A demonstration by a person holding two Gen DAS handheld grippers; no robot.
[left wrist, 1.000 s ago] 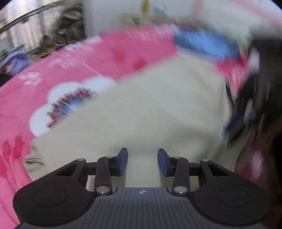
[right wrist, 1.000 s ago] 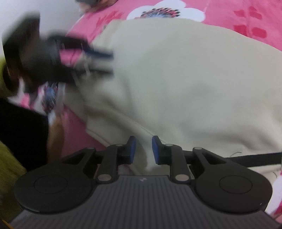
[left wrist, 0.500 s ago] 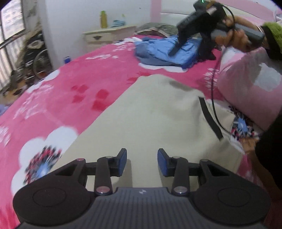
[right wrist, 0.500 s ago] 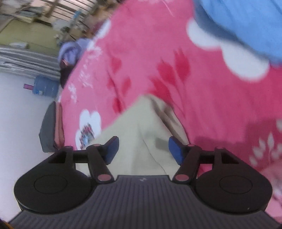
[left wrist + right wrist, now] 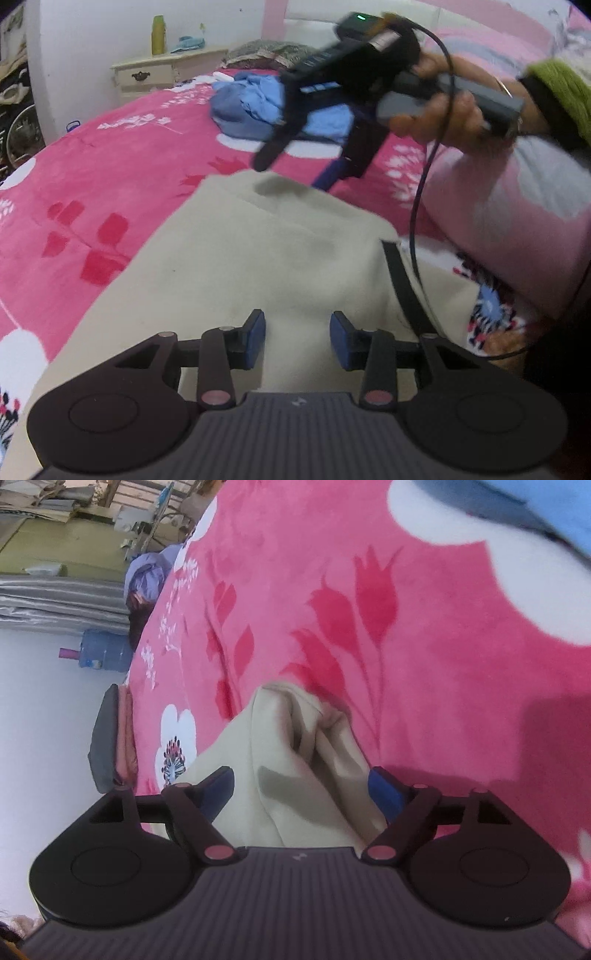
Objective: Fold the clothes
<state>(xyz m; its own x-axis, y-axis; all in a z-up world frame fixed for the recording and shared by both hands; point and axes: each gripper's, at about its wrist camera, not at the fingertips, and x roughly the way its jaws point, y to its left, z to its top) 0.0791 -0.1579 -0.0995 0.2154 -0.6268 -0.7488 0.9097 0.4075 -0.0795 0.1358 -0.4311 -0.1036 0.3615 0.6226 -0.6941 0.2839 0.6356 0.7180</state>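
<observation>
Since half a second ago, my right claw (image 5: 295,162) has dropped nearer the far edge of the beige garment (image 5: 266,258), which lies flat on the pink floral bed (image 5: 110,177). My right hand (image 5: 443,107) grips its handle, tilted downward. Its fingers gape wide around a bunched fold, not pinching. My left claw (image 5: 297,339) hovers half-open, empty, over the near part of the cloth.

The left hand-held gripper (image 5: 297,339) hangs low over the beige garment (image 5: 258,266), its blue pads apart and gripping nothing. The right hand-held gripper (image 5: 299,164), blurred, is held in the person's hand (image 5: 454,110) above the garment's far end, tilted down, fingers spread wide around a bunched fold.
</observation>
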